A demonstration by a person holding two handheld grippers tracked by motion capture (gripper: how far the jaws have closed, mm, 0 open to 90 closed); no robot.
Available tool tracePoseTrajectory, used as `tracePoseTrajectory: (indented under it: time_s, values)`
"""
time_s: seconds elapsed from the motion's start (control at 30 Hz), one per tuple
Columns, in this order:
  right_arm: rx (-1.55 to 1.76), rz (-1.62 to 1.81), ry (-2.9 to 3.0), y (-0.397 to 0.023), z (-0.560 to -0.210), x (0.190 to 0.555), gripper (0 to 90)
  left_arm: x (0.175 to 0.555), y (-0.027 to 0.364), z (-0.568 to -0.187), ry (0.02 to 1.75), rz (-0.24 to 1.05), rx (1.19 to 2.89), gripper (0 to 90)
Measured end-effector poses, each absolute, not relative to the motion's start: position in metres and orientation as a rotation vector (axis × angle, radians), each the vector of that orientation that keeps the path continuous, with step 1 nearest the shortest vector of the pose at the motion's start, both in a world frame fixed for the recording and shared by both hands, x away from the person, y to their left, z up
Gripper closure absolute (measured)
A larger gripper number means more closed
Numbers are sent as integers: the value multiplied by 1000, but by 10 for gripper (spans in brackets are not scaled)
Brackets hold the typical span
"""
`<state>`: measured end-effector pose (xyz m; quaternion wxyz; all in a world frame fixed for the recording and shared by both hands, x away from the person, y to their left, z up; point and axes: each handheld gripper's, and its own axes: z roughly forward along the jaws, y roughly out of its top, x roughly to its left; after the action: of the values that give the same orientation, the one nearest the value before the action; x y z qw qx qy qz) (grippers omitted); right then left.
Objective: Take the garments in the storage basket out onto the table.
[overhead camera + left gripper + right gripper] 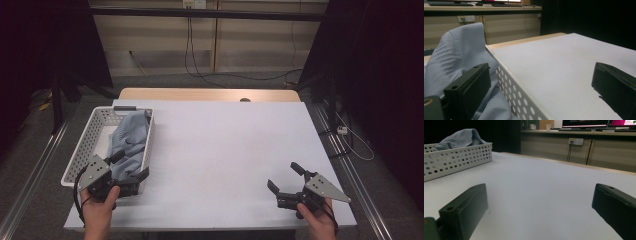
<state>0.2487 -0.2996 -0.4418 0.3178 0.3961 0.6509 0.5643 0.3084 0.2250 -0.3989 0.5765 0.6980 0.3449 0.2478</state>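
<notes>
High view: white tabletop [220,150], dim room. Basket [90,135] with blue cloth [131,137] at 9 o'clock. Left gripper [131,169] fingers spread astride the basket wall; right gripper [284,176] fingers spread, empty.

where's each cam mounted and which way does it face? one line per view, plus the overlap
High view: above the person's side, looking forward and down on the white table; both hands, left gripper, right gripper.
Left gripper view: along open jaws straddling the basket wall, blue cloth inside.
Right gripper view: low over the table, open jaws toward the basket.
Shared: basket and cloth appear in all three.
</notes>
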Motion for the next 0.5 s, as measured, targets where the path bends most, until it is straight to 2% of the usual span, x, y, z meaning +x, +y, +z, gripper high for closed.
tracePoseTrajectory:
  time_s: [0.5]
  values:
    - [1047,1485,1706,-301,-441,247,0,333,223,-379,842,553,1629,25]
